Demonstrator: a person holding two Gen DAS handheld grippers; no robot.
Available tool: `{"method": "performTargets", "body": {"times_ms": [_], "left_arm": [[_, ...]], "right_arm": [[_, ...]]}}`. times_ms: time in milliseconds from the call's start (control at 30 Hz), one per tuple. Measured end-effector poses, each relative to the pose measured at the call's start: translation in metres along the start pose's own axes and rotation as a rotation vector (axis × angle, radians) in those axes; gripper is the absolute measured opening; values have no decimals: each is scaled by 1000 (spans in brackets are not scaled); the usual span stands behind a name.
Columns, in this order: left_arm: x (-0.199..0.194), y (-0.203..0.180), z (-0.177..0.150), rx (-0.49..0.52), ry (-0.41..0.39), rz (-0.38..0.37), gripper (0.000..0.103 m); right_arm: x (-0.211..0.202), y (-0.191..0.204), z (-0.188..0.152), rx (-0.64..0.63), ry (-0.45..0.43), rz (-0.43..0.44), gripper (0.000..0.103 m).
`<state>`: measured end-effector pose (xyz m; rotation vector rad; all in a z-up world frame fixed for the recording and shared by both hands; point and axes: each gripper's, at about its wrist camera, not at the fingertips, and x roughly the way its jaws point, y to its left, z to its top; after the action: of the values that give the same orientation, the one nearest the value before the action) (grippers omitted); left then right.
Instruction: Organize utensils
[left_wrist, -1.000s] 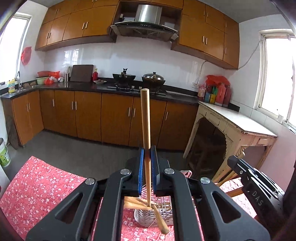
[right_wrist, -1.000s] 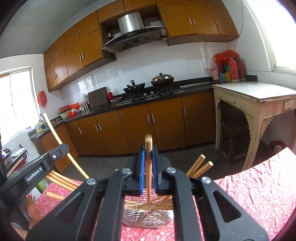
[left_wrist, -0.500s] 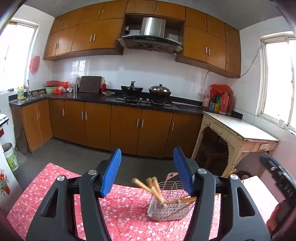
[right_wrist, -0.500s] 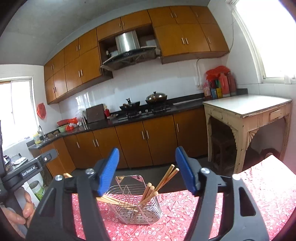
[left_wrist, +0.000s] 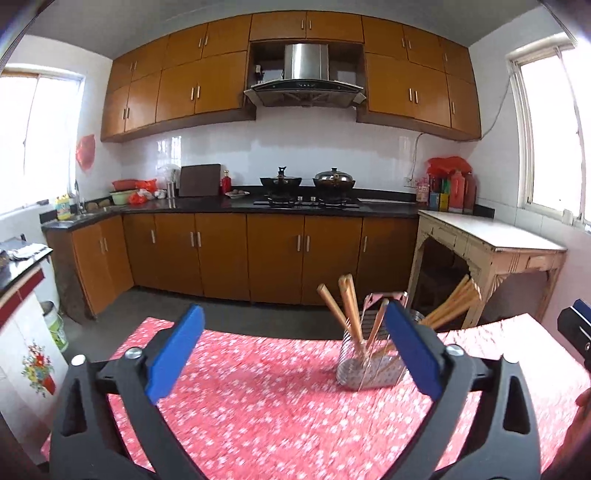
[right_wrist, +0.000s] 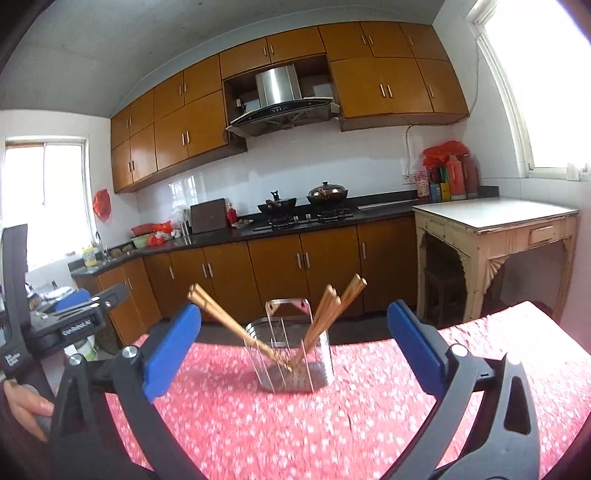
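- So both chopsticks (right_wrist: 325, 314) have been let go, now left leaning in the wire holder (right_wrist: 291, 354) on the table (right_wrist: 369, 424).
- Left gripper (left_wrist: 291, 350) and right gripper (right_wrist: 295, 350) jaws are opening, nothing between them; that drop-off looks done.

The tablecloth (right_wrist: 332, 424) is red, strewn with small white flowers. A silvery wire metal utensil basket (right_wrist: 295, 354) holds pale tan wooden chopsticks (right_wrist: 325, 314). Both black plastic grippers carry bright blue pads (left_wrist: 173, 354) (right_wrist: 413, 347). Behind, the glossy orange-brown wooden cabinets (left_wrist: 221, 254) sit under a black countertop (left_wrist: 207, 205), with white wall tiles (left_wrist: 303, 147) and a cream-painted side table (right_wrist: 495, 236).
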<state>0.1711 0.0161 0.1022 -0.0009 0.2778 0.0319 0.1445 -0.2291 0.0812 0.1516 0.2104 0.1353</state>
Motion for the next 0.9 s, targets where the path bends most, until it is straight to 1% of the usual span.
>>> {"method": "performTargets", "body": {"times_ms": [133, 233, 333, 500, 567, 733, 900], "left_arm": [[-22, 5, -25, 42, -18, 15, 101], [-36, 8, -50, 54, -27, 36, 101], [-43, 9, -65, 54, -15, 21, 101], [-51, 10, -84, 19, -9, -12, 101], [-56, 11, -91, 3, -24, -25, 101], [-68, 10, -101, 6, -62, -19, 101], [-78, 4, -110, 34, -91, -14, 101]], "right_arm": [[-24, 5, -21, -45, 6, -60, 99], [-37, 12, -35, -87, 0, -99, 99], [-47, 17, -48, -103, 0, -98, 99], [-55, 23, -67, -97, -1, -97, 99], [-56, 23, -73, -106, -8, -106, 99], [-64, 28, -87, -137, -48, -127, 99], [-67, 28, -94, -134, -55, -111, 99]]}}
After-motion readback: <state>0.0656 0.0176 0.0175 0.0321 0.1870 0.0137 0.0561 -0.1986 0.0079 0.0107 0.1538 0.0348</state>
